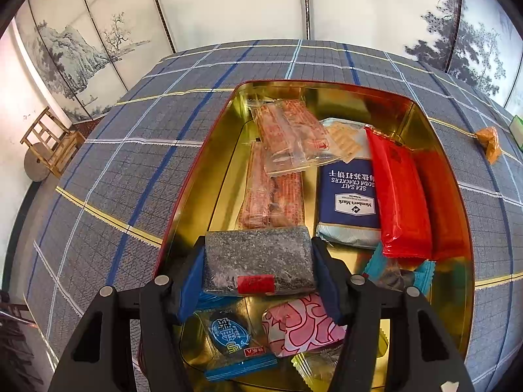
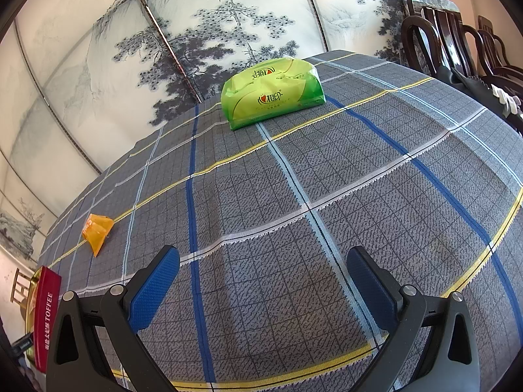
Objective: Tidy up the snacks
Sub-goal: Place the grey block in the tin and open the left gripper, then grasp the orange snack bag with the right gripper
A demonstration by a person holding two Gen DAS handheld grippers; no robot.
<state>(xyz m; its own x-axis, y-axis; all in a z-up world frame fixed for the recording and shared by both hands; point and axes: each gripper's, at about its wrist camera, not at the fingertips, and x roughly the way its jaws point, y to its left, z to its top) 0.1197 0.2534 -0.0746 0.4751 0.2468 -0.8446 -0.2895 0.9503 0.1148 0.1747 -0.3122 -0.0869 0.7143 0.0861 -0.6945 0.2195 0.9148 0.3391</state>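
My left gripper (image 1: 258, 258) is shut on a grey speckled snack bar (image 1: 258, 258) with a red label, held just above the near part of a gold tin (image 1: 209, 150) with a red rim. In the tin lie clear orange-printed packets (image 1: 287, 137), a blue soda cracker pack (image 1: 351, 196), two red packs (image 1: 402, 202), a pink patterned packet (image 1: 304, 325) and a blue-trimmed packet (image 1: 228, 343). My right gripper (image 2: 261, 281) is open and empty over the checked tablecloth. An orange snack packet (image 2: 96, 228) lies on the cloth to its far left, also seen in the left wrist view (image 1: 488, 142).
A green tissue pack (image 2: 273, 88) stands at the table's far side. The red tin wall marked TOFFEE (image 2: 47, 313) shows at the left edge of the right wrist view. Dark wooden chairs (image 2: 457, 42) stand at the right. A painted folding screen (image 1: 228, 3) stands behind the table.
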